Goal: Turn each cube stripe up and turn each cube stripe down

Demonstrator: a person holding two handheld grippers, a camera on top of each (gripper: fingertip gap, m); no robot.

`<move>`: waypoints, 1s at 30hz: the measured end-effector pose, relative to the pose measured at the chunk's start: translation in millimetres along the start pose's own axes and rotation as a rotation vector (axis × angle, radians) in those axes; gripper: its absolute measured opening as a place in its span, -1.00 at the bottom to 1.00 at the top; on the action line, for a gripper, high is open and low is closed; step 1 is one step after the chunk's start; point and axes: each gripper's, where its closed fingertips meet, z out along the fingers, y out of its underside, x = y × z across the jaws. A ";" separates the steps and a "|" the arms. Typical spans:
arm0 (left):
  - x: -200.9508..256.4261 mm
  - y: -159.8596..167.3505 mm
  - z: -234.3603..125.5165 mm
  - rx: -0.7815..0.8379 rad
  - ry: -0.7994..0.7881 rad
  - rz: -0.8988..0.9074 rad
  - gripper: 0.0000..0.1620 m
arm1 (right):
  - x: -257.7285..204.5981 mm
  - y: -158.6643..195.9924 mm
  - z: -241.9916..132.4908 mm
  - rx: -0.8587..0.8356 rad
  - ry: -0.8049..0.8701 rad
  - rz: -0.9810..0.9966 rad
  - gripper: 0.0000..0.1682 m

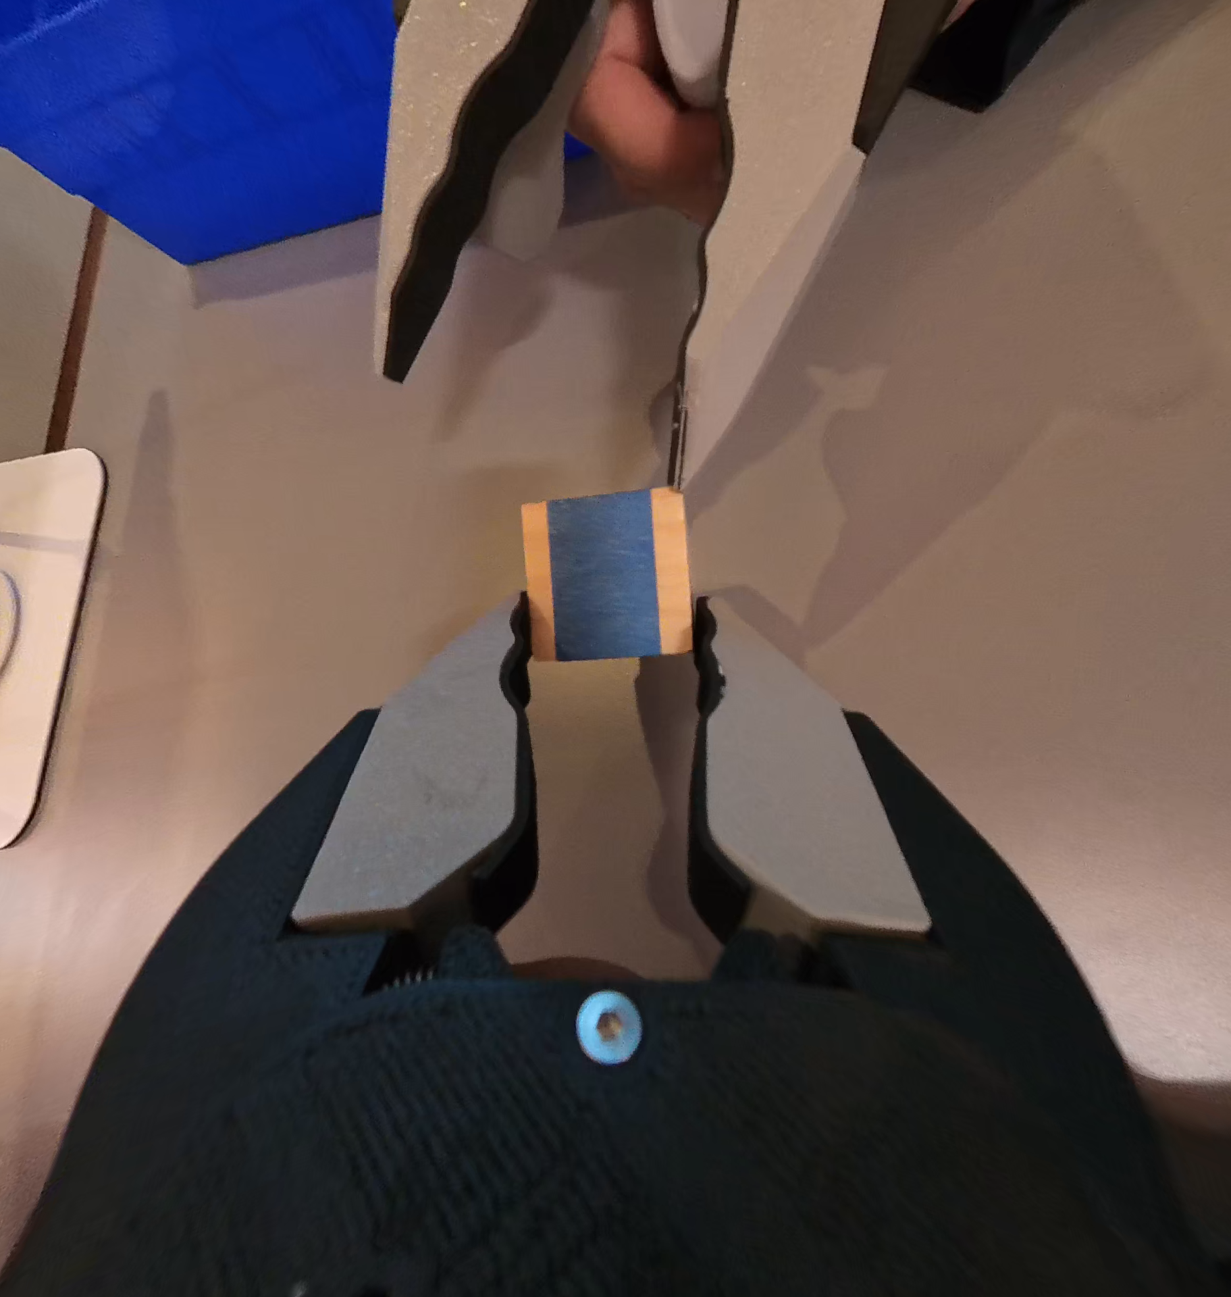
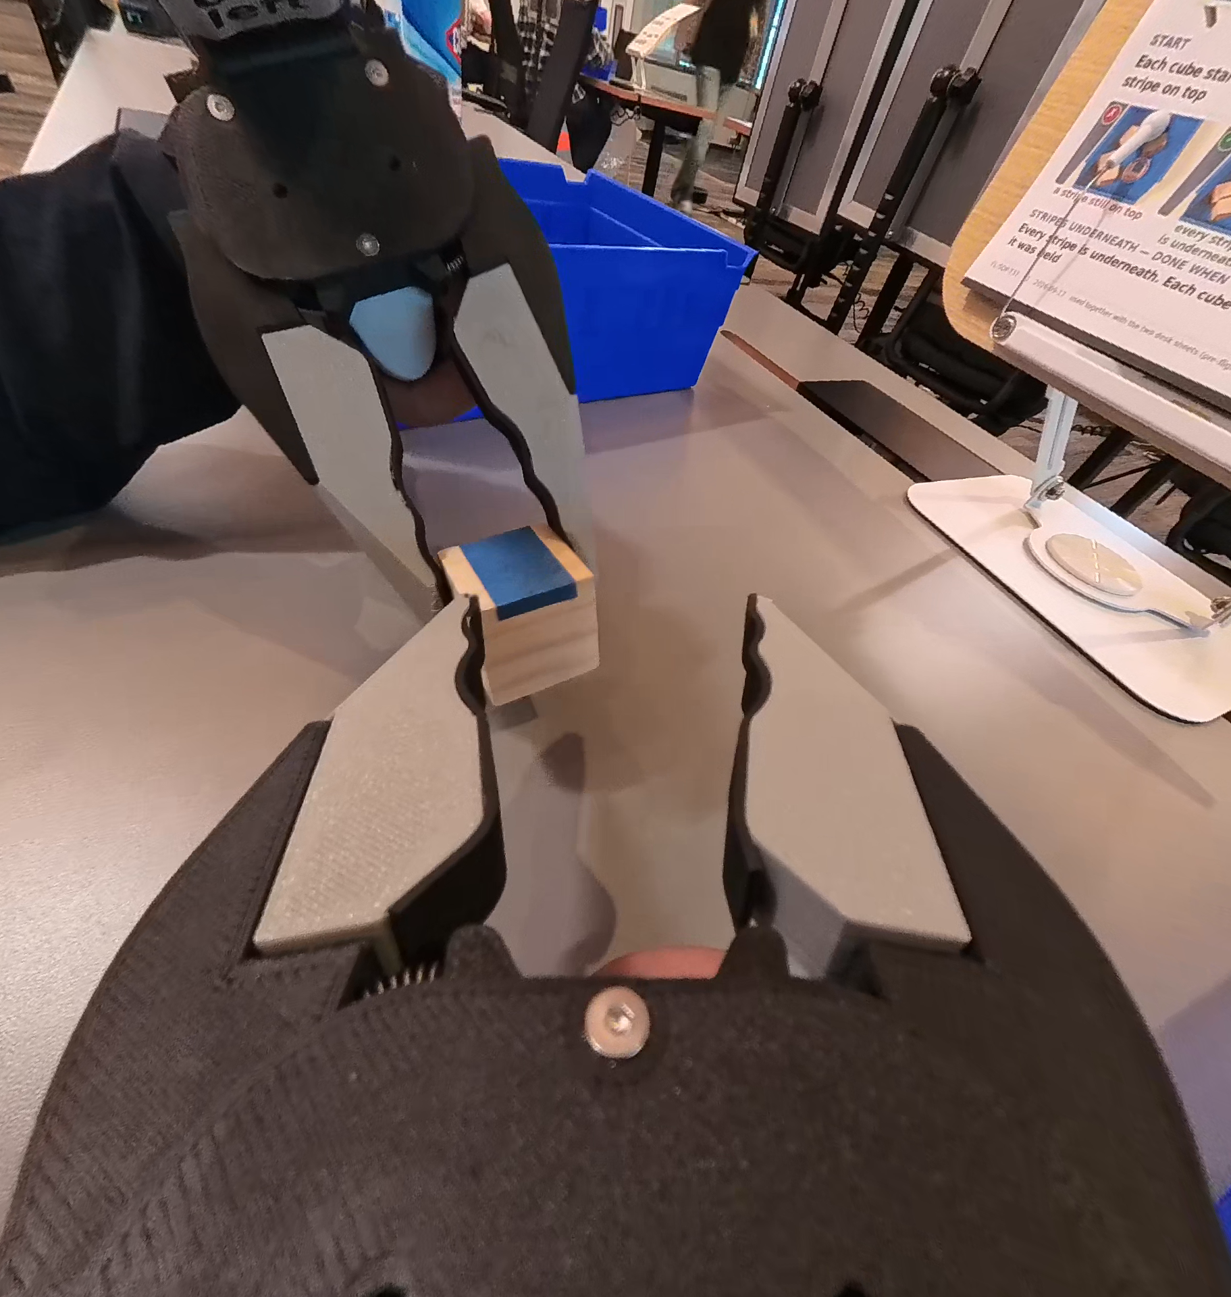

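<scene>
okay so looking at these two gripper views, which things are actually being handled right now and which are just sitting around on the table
Being handled:
- wooden cube with a blue stripe, stripe on top, held off the table
- left gripper, fingers shut on the cube's sides
- right gripper, open, its left finger beside the cube

Just sitting around:
- blue bin, behind the cube
- white stand holding an instruction sheet
- grey table

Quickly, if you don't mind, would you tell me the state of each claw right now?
Left claw: shut on the stripe-topped wooden cube, lifted off the table.
Right claw: open, empty, beside that cube.
</scene>
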 end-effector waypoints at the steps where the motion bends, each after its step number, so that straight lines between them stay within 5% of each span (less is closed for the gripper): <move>1: -2.4 -0.4 -0.4 0.003 -0.014 0.002 -0.45 | 0.5 -0.5 -0.4 0.003 0.002 0.001 -0.15; 7: -16.9 -1.8 -4.3 0.023 -0.094 0.003 -0.45 | 5.8 -4.5 -3.1 0.023 0.029 0.005 -0.15; 21: -105.1 -9.2 -59.9 0.082 -0.682 0.008 -0.45 | 15.9 -3.6 -4.9 0.026 0.071 0.034 -0.20; 30: -94.3 -26.4 -57.1 0.119 -0.691 0.124 -0.45 | 18.7 -6.5 -8.0 0.045 0.063 0.082 -0.20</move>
